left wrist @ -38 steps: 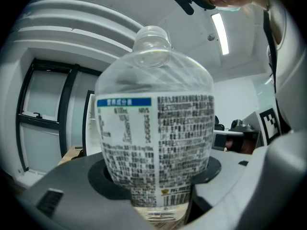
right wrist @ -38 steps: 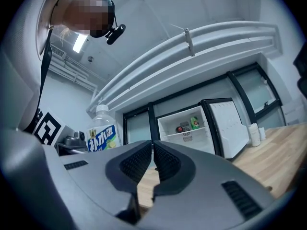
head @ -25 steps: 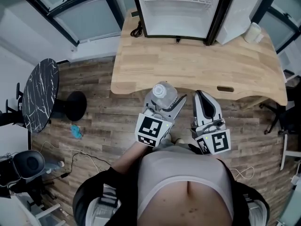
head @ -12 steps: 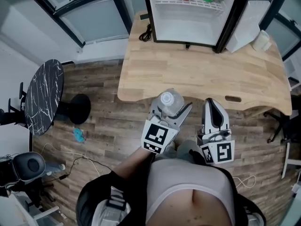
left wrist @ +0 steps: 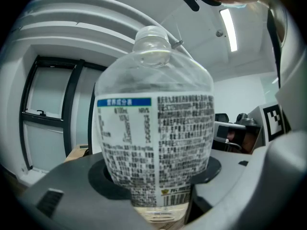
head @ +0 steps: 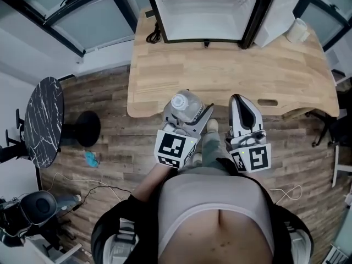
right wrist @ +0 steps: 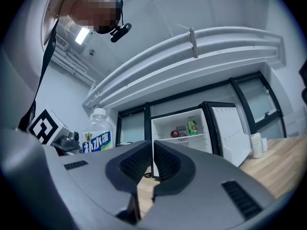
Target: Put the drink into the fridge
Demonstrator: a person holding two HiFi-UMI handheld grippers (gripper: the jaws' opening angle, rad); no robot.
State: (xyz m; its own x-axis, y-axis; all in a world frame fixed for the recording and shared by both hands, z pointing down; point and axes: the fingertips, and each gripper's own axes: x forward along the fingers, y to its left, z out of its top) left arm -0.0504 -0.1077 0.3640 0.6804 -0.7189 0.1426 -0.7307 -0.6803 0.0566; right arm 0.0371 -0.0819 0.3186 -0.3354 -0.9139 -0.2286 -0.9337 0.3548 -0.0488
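My left gripper is shut on a clear plastic water bottle, held upright near the front edge of the wooden table. In the left gripper view the bottle fills the middle, its printed label facing me and its base between the jaws. My right gripper is beside it on the right, jaws closed together with nothing between them. The open fridge stands at the table's far edge, with its white interior and wire shelf showing. The right gripper view shows the fridge with drinks on a shelf, and the bottle to the left.
The fridge door stands swung open to the right, with a white cup beside it. A black cable lies on the table's left far corner. A round dark marble side table and a stool base stand on the wood floor at left.
The view has shifted; both grippers and the bottle remain together in front of the table's edge, and the fridge has slid slightly toward the top of the frame.
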